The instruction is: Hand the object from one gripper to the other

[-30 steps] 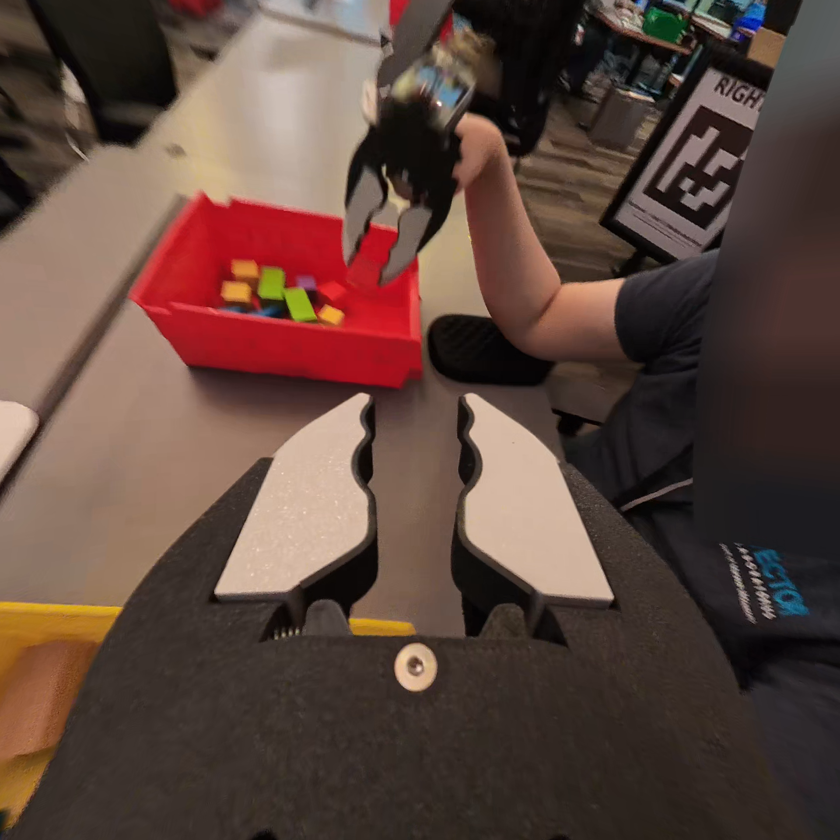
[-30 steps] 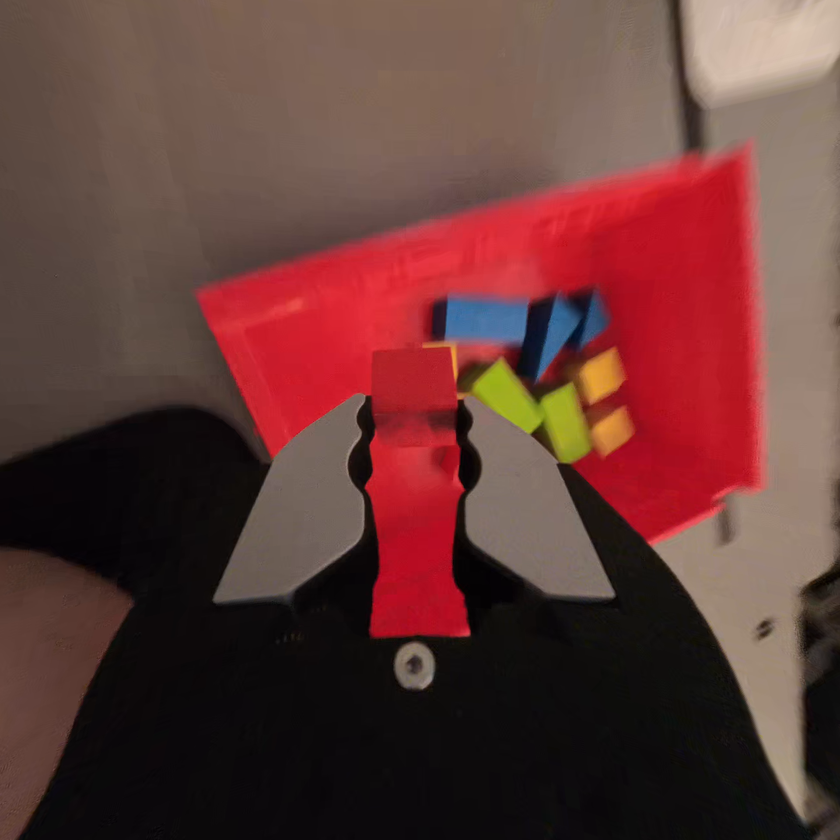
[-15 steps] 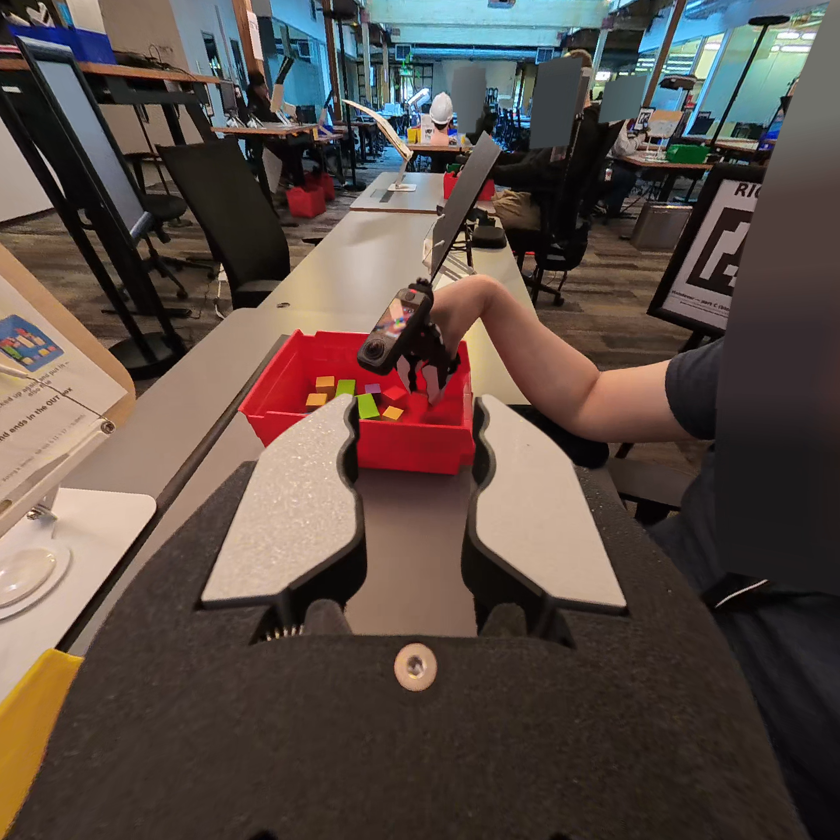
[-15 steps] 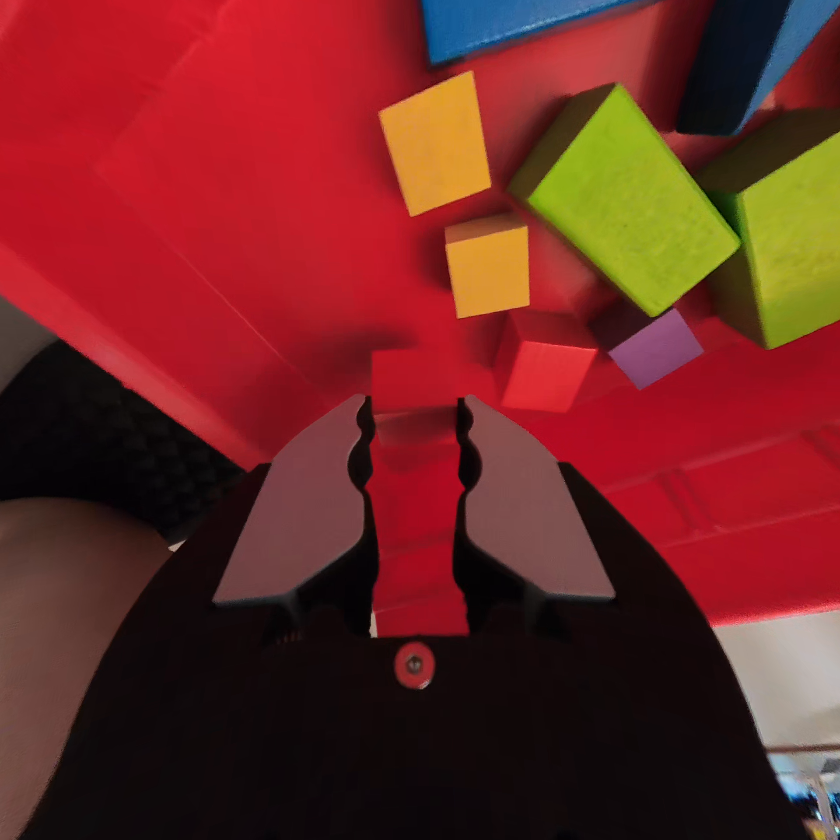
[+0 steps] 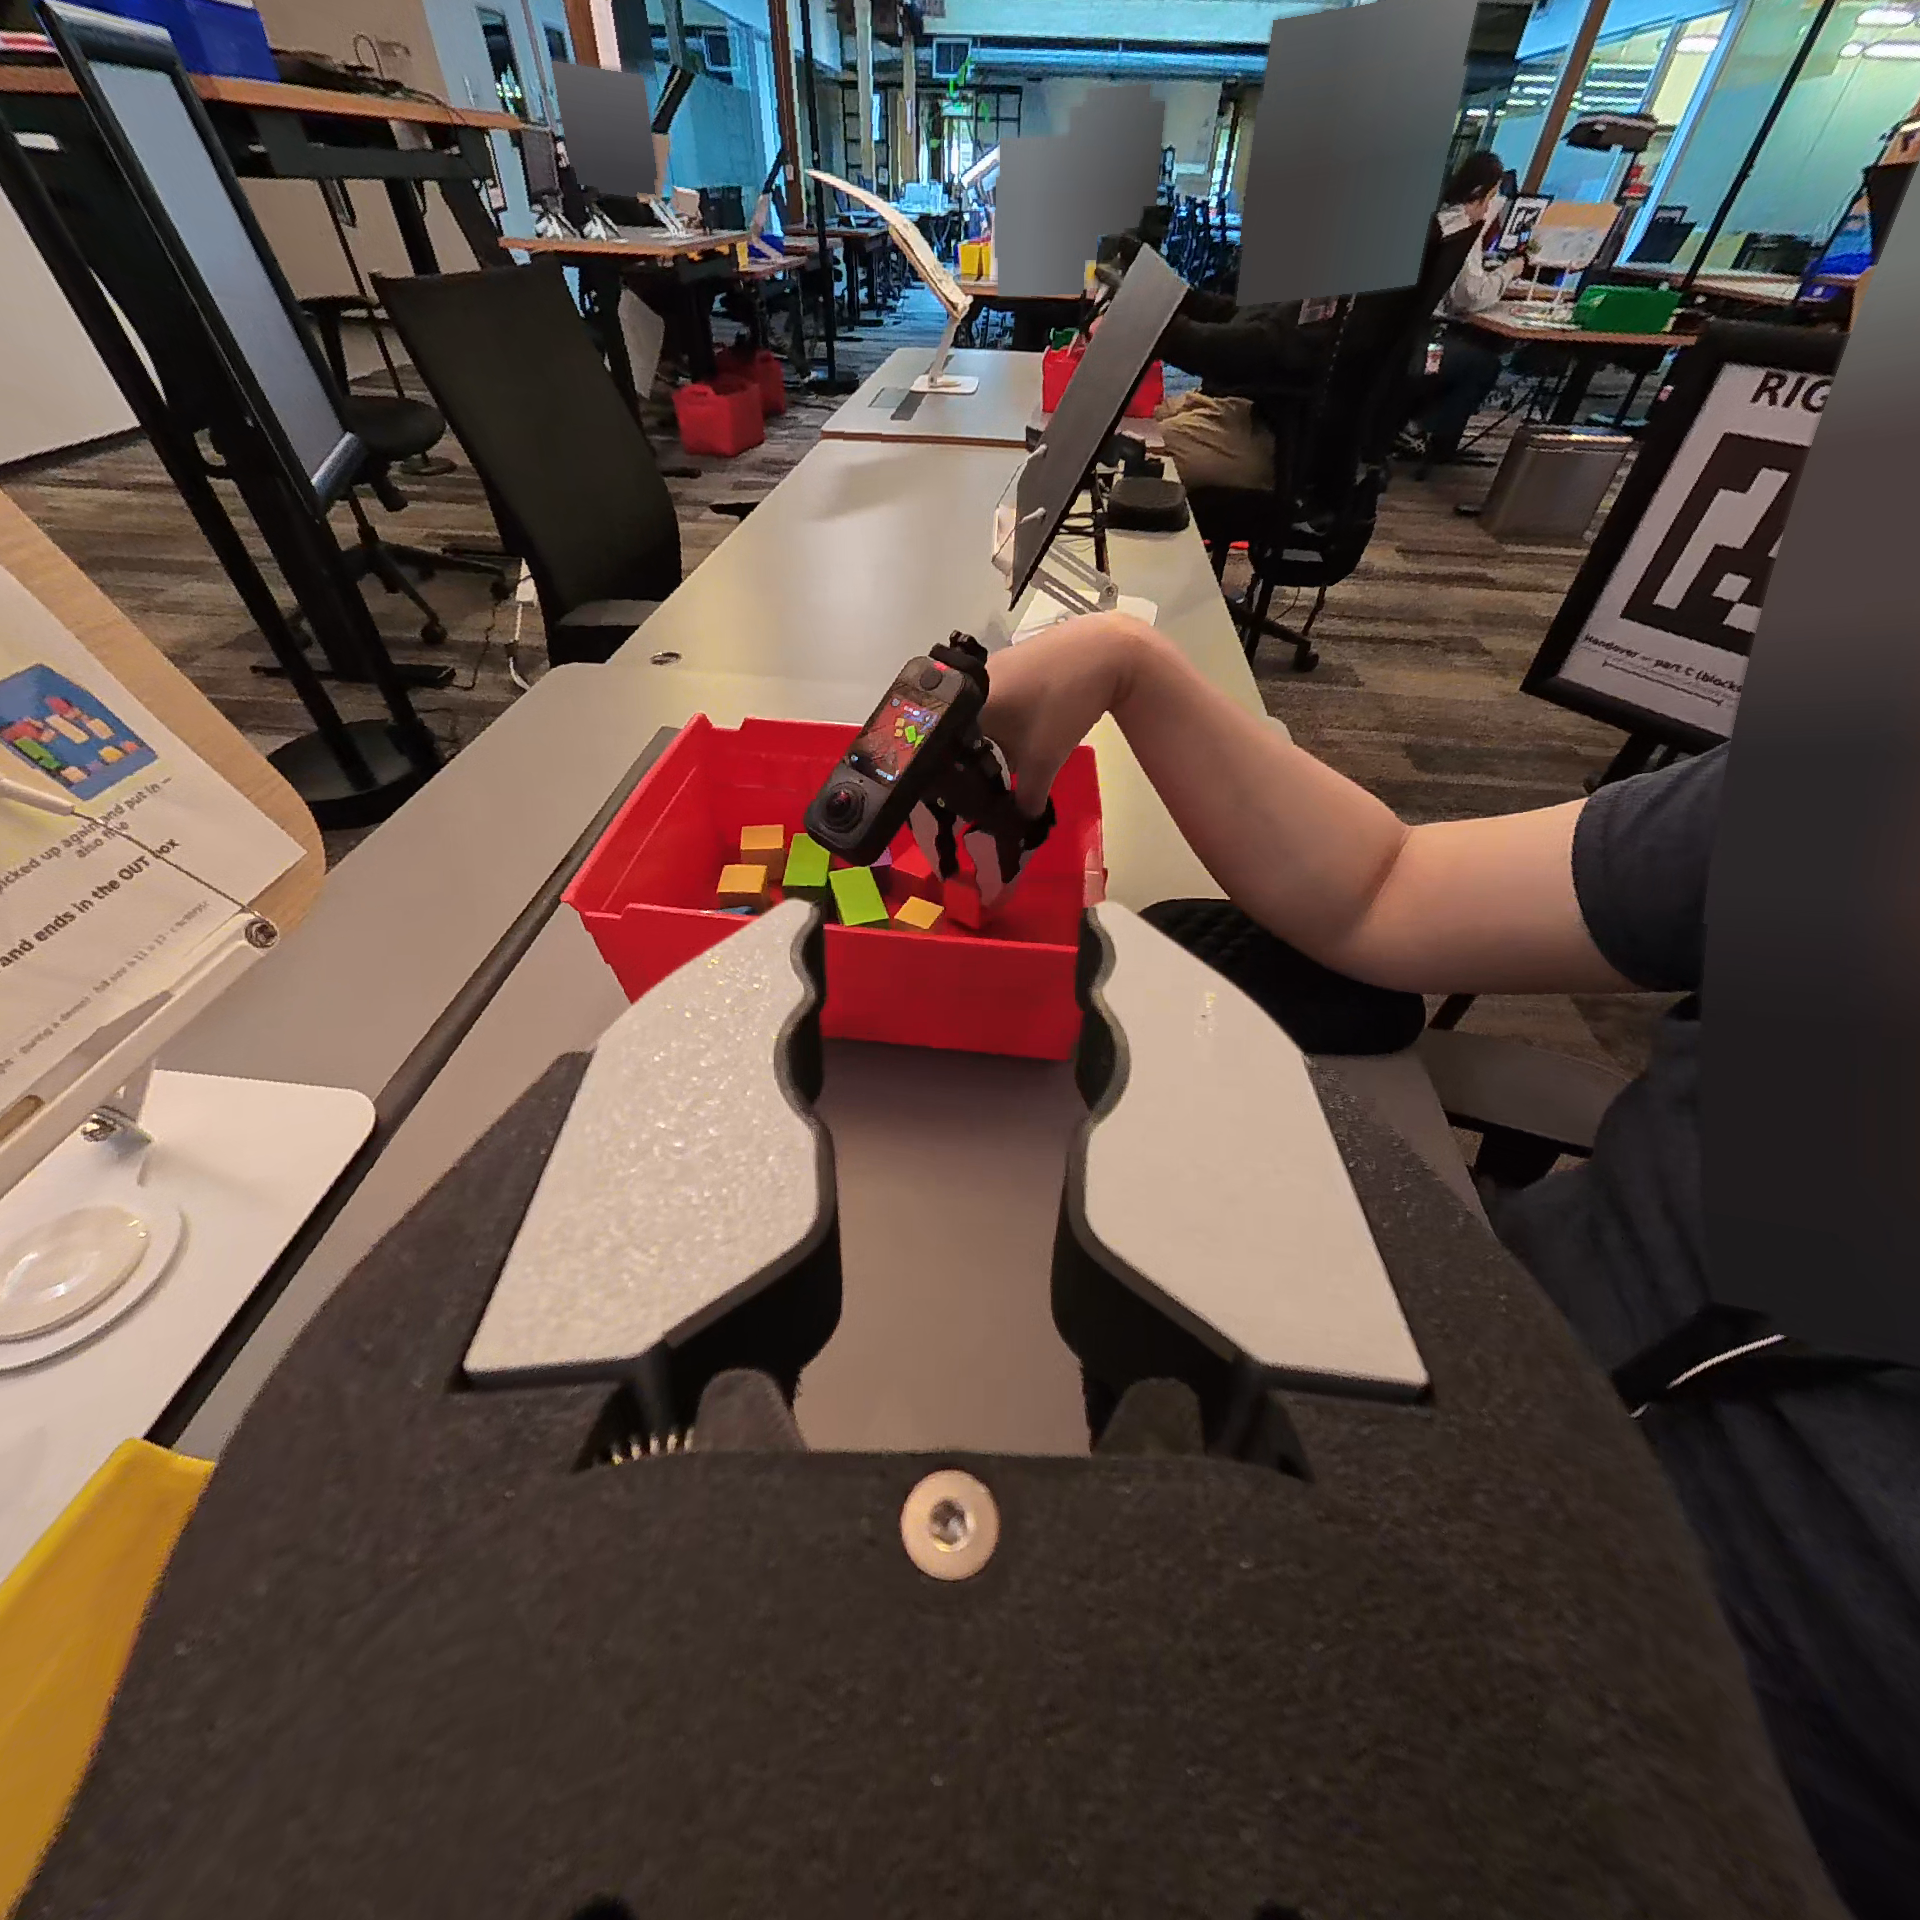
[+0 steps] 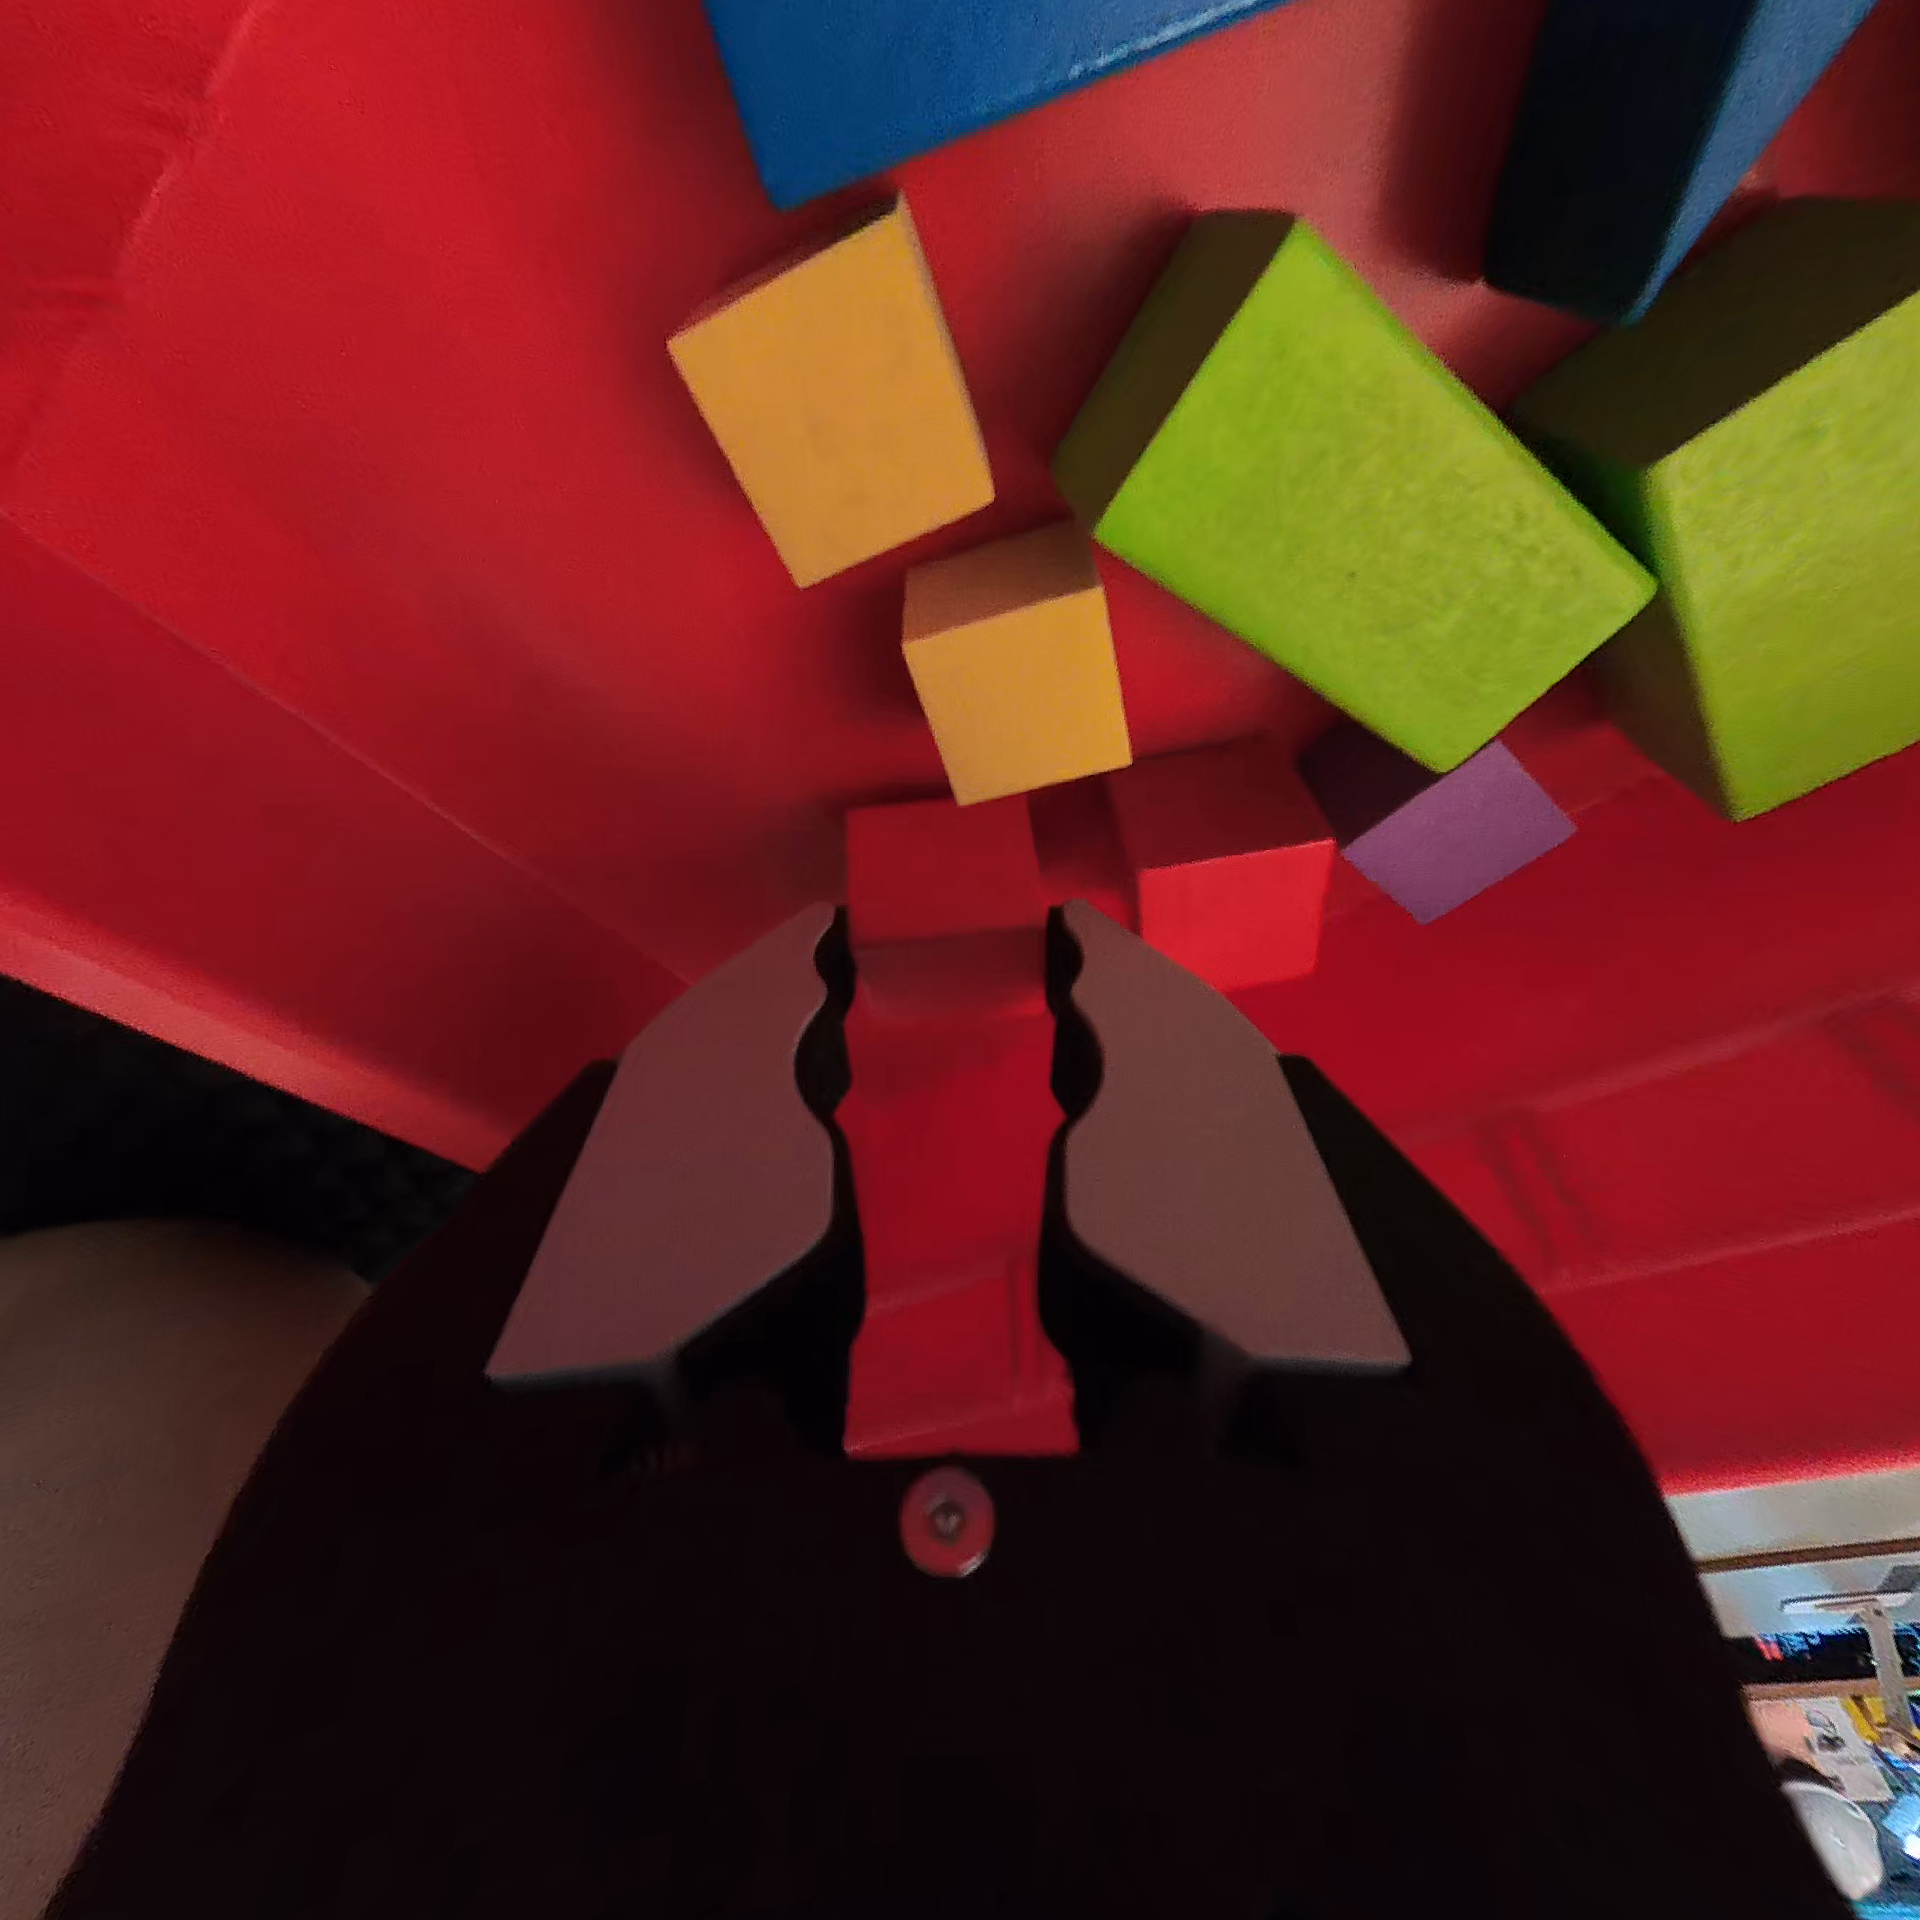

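Having dropped deeper into the red bin [image 5: 940, 997], the right gripper [image 6: 945, 920] is pinching a red block [image 6: 935, 868] while the left gripper [image 5: 951, 971] is waiting apart and empty, handover undone.

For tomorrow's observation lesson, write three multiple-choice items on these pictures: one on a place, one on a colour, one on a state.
1. Where is the right tool?
A. Over the yellow bin
B. Down in the red bin
C. On the chair

2. What colour is the block between the right tool's fingertips?
A. Red
B. Blue
C. Purple

3. How is the left tool?
A. Shut on a green block
B. Shut on a yellow block
C. Open and empty

Answers:
1 B: the left wrist view shows it lowered inside the bin's walls, among the blocks.
2 A: the right wrist view shows a red block between its fingers, beside another red block.
3 C: its fingers stand apart with only the table showing between them.
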Action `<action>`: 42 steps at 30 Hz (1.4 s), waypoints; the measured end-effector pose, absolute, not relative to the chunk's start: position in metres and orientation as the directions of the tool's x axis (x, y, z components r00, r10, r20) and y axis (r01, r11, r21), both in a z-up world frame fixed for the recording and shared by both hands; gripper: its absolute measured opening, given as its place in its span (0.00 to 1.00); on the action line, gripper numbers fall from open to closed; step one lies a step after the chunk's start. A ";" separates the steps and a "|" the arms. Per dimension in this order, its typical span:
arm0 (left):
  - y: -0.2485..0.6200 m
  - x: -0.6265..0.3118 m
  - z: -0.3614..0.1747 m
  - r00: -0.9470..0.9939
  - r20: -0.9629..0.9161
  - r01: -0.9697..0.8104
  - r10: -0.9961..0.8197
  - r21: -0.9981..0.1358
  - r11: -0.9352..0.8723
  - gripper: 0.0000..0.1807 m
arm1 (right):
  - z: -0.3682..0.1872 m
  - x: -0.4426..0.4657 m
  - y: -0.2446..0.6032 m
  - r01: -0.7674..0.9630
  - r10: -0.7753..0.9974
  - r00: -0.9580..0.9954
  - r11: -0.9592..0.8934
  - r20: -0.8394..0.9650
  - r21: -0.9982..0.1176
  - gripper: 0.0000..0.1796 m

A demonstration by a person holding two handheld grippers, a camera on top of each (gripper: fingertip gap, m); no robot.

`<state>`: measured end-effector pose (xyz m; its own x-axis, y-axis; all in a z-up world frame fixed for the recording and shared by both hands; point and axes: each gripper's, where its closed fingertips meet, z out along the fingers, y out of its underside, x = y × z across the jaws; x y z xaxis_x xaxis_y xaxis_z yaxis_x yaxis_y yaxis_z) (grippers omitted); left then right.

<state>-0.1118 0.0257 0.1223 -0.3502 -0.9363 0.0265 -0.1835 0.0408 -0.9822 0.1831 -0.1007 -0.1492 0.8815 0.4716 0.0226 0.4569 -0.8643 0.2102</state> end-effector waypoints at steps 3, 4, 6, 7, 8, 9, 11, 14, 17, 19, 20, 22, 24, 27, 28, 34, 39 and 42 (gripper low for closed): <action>0.033 -0.110 0.118 -0.312 0.018 -0.203 -0.950 -0.978 0.048 0.25 | -0.150 0.182 -0.096 0.453 0.468 0.883 -0.869 0.034 0.197 0.20; 0.035 -0.109 0.116 -0.296 0.012 -0.212 -0.955 -0.976 0.054 0.25 | -0.151 0.181 -0.096 0.452 0.466 0.884 -0.871 0.029 0.194 0.20; 0.040 -0.108 0.113 -0.271 0.004 -0.232 -0.963 -0.971 0.061 0.26 | -0.152 0.179 -0.096 0.444 0.456 0.890 -0.875 0.018 0.191 0.20; 0.043 -0.108 0.111 -0.257 -0.001 -0.241 -0.966 -0.968 0.066 0.26 | -0.151 0.179 -0.096 0.443 0.455 0.890 -0.875 0.020 0.192 0.20; 0.046 -0.108 0.109 -0.243 -0.008 -0.251 -0.970 -0.965 0.071 0.26 | -0.151 0.179 -0.096 0.444 0.456 0.890 -0.875 0.023 0.194 0.20; 0.049 -0.109 0.108 -0.225 -0.015 -0.264 -0.974 -0.962 0.075 0.26 | -0.149 0.179 -0.097 0.445 0.458 0.888 -0.875 0.030 0.192 0.20; 0.060 -0.114 0.104 -0.174 -0.036 -0.293 -0.984 -0.952 0.087 0.27 | -0.141 0.180 -0.098 0.443 0.457 0.888 -0.880 0.050 0.173 0.20; 0.102 -0.130 0.094 0.009 -0.097 -0.372 -0.995 -0.924 0.086 0.27 | -0.120 0.176 -0.093 0.464 0.470 0.877 -0.882 0.095 0.081 0.20; 0.162 -0.159 0.067 0.249 -0.170 -0.491 -0.953 -0.871 0.028 0.26 | -0.095 0.174 -0.084 0.496 0.483 0.854 -0.868 0.195 -0.017 0.20; 0.195 -0.178 0.040 0.360 -0.170 -0.570 -0.917 -0.818 -0.073 0.24 | -0.081 0.174 -0.078 0.516 0.485 0.835 -0.854 0.258 -0.063 0.20; 0.208 -0.185 0.026 0.404 -0.150 -0.598 -0.902 -0.790 -0.136 0.24 | -0.077 0.172 -0.076 0.524 0.487 0.829 -0.848 0.274 -0.077 0.20; 0.224 -0.189 -0.002 0.452 -0.063 -0.609 -0.890 -0.751 -0.256 0.23 | -0.074 0.168 -0.075 0.540 0.499 0.817 -0.837 0.290 -0.081 0.20; 0.238 -0.189 -0.027 0.504 0.024 -0.602 -0.863 -0.708 -0.371 0.23 | -0.075 0.166 -0.074 0.558 0.518 0.803 -0.827 0.294 -0.067 0.20; 0.253 -0.191 -0.063 0.564 0.066 -0.621 -0.823 -0.624 -0.475 0.26 | -0.080 0.163 -0.074 0.571 0.537 0.794 -0.820 0.285 -0.043 0.20; 0.256 -0.189 -0.073 0.562 0.062 -0.635 -0.825 -0.607 -0.478 0.30 | -0.081 0.163 -0.074 0.574 0.543 0.791 -0.818 0.283 -0.036 0.20; 0.273 -0.201 -0.118 0.509 -0.128 -0.782 -0.851 -0.483 -0.395 0.38 | -0.086 0.164 -0.075 0.574 0.549 0.792 -0.819 0.269 -0.019 0.20; 0.274 -0.201 -0.130 0.495 -0.138 -0.802 -0.858 -0.453 -0.390 0.39 | -0.089 0.163 -0.076 0.580 0.560 0.787 -0.815 0.259 -0.001 0.20; 0.274 -0.208 -0.140 0.487 -0.170 -0.832 -0.857 -0.390 -0.395 0.38 | -0.090 0.161 -0.077 0.586 0.568 0.784 -0.811 0.250 0.006 0.20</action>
<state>-0.2077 0.2739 -0.1399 0.4867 -0.8568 -0.1703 -0.8319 -0.3951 -0.3895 0.1610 -0.0769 -0.0904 0.7840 0.5682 0.2500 0.5856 -0.8106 0.0063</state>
